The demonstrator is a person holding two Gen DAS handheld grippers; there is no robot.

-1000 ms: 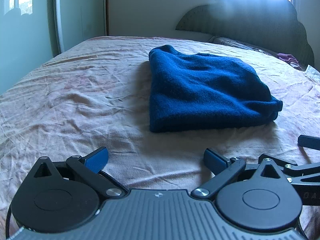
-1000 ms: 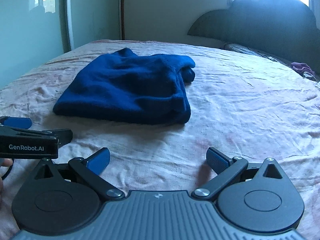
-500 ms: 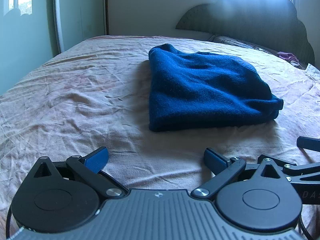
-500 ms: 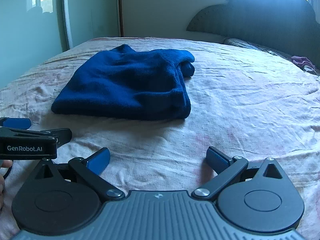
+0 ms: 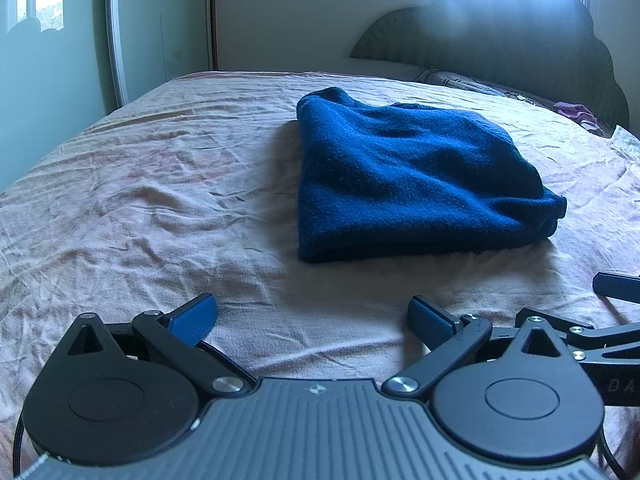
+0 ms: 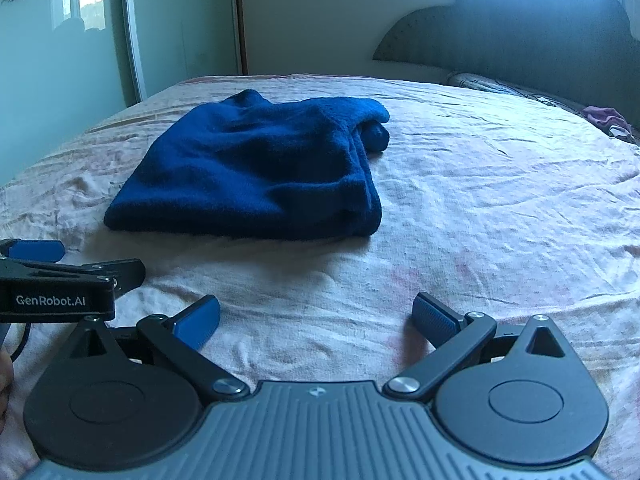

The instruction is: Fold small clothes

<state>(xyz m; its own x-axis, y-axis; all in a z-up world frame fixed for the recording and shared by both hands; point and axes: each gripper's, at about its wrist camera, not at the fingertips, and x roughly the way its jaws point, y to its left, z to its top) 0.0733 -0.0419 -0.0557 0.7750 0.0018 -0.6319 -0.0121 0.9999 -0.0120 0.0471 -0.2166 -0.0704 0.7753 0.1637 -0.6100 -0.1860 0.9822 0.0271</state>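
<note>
Left gripper (image 5: 312,318): fingers spread wide, holding nothing, low over the bed (image 5: 140,208). Right gripper (image 6: 316,316): fingers likewise spread wide, empty. Folded blue garment (image 5: 408,176): flat on the wrinkled pink sheet, apart from both, at 1 o'clock of the left, 11 o'clock of the right.

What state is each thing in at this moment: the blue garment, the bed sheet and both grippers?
Blue garment: folded, lying flat on the bed, untouched.
Bed sheet: spread out, wrinkled.
Left gripper: open, empty, short of the garment.
Right gripper: open, empty, short of the garment.
</note>
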